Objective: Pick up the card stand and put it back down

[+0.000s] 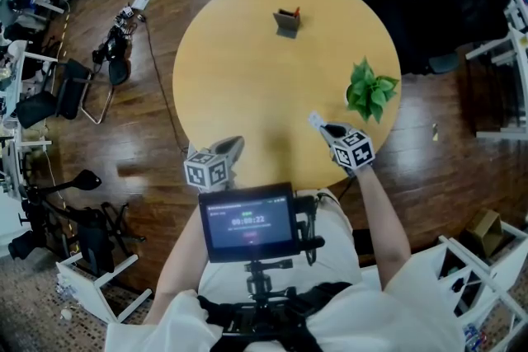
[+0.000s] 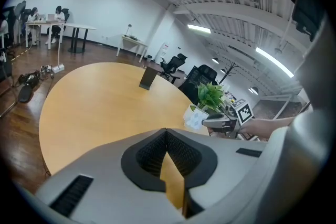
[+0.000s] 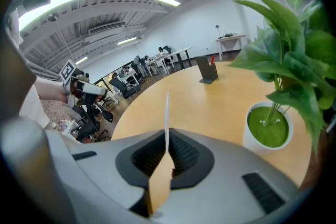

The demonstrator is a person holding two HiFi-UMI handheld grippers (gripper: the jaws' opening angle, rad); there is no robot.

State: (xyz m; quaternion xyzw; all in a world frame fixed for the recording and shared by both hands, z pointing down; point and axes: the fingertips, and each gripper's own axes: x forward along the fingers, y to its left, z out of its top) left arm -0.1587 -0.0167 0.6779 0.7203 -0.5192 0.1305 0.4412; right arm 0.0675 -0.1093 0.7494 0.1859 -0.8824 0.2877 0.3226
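Note:
The dark grey card stand [image 1: 287, 22] stands upright on the far side of the round wooden table [image 1: 247, 86], with something red in it. It also shows in the left gripper view as the card stand [image 2: 148, 77] and in the right gripper view as the card stand [image 3: 207, 70]. My right gripper [image 1: 324, 128] hovers over the table's near right edge, shut on a thin white card [image 1: 315, 120], which appears edge-on as the card [image 3: 167, 110]. My left gripper [image 1: 234, 144] is at the near left edge, its jaws together with nothing between them. Both grippers are far from the stand.
A green plant in a white pot [image 1: 369, 91] sits on the table's right edge, just beyond my right gripper. A black office chair [image 1: 462, 4] stands behind the table at the right. Cables and chairs [image 1: 91, 86] lie on the wood floor at the left.

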